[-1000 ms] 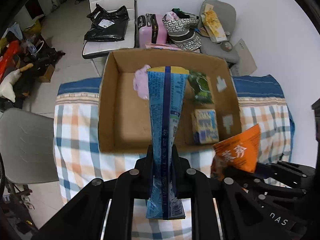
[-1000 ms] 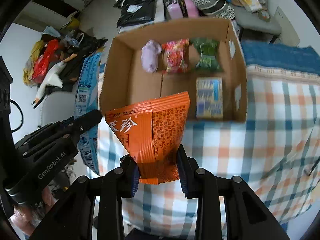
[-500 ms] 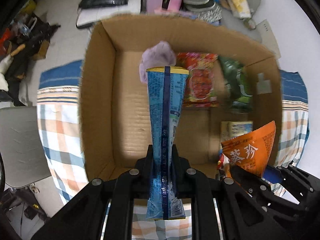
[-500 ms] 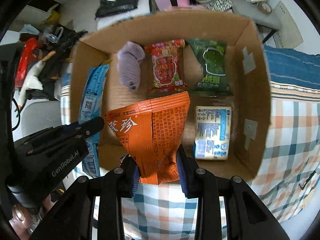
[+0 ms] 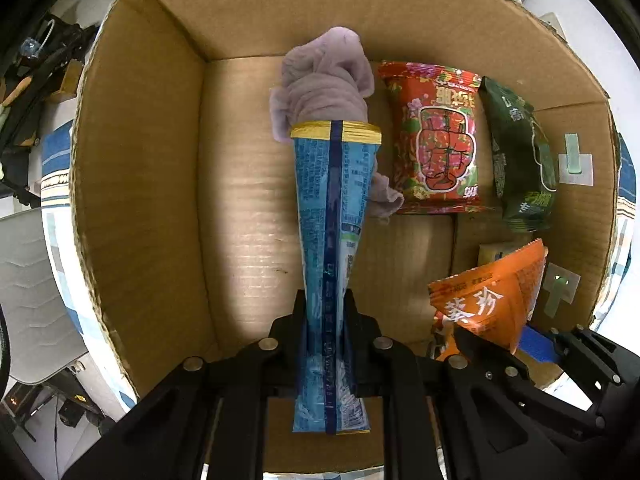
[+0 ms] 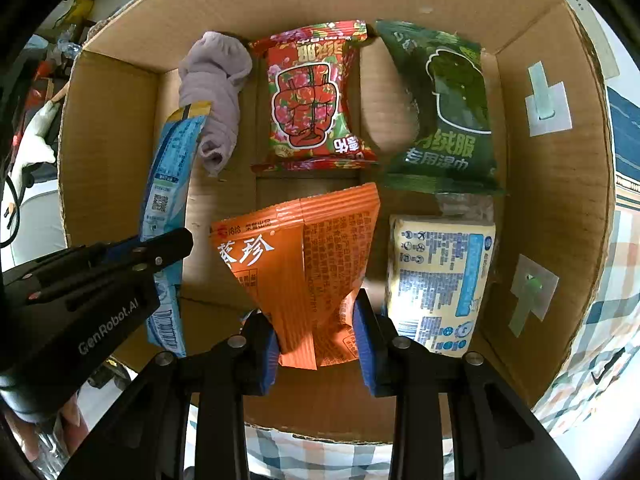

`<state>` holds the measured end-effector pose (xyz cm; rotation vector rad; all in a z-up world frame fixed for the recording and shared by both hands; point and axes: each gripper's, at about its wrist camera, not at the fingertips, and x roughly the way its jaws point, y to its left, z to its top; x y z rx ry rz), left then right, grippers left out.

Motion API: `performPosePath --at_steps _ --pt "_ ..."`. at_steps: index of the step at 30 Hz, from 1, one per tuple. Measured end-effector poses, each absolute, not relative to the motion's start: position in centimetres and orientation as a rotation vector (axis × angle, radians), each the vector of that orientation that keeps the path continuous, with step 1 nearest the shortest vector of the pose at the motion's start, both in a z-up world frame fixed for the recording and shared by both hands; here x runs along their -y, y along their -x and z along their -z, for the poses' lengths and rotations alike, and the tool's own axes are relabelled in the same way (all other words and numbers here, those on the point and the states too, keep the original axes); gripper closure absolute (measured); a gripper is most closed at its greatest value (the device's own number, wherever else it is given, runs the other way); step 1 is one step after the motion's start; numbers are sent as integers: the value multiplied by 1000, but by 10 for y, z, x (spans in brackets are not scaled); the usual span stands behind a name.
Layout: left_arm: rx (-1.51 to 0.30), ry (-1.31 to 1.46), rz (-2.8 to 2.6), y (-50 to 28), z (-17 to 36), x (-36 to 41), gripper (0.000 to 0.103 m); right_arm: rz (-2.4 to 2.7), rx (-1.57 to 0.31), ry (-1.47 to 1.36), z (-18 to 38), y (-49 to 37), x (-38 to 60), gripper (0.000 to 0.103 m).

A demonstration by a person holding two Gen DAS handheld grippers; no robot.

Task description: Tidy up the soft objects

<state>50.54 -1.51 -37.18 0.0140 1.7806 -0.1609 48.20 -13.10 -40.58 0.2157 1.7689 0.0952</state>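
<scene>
Holding a blue packet [image 5: 332, 240] edge-on, the left gripper [image 5: 326, 316] has its jaws clamped on the lower part of the pack, whose gold-trimmed top stands well ahead of the fingertips and whose bottom seam hangs behind them. Right gripper [image 6: 316, 320]: blue-padded jaws pinched on the narrow lower end of an orange packet [image 6: 304, 264], which fans out ahead of the fingers. Both grippers sit over the open cardboard box [image 6: 552, 200], side by side, the orange packet just right of the blue one. Contents ahead of the fingers, along the far wall: lilac rolled cloth [image 5: 324, 84] directly beyond the blue packet's top, red floral packet [image 6: 316, 100] beyond the orange one, dark green wipes pack [image 6: 452, 108] further right. Yellow-and-blue tissue pack [image 6: 440, 280]: just right of the right fingers, near the right wall. Bare cardboard floor lies left of the left fingers up to the left wall, and beneath both held packets. Checked cloth [image 6: 608, 312] shows outside the box's right edge.
</scene>
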Motion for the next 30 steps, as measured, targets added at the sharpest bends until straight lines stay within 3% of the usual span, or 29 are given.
performPosePath --at_steps 6,15,20,25,30 --pt "-1806 -60 125 -511 371 19 83 -102 -1783 -215 401 -494 128 65" --pt "-1740 -43 103 -503 344 17 72 -82 -1751 -182 376 -495 137 34" --pt "-1693 -38 101 -482 325 14 53 -69 -1739 -166 366 -485 146 17" --pt "-1631 -40 80 -469 311 4 13 -45 -1714 -136 357 -470 154 2" --pt "-1562 -59 52 -461 296 1 12 -12 -1686 -119 353 -457 164 1"
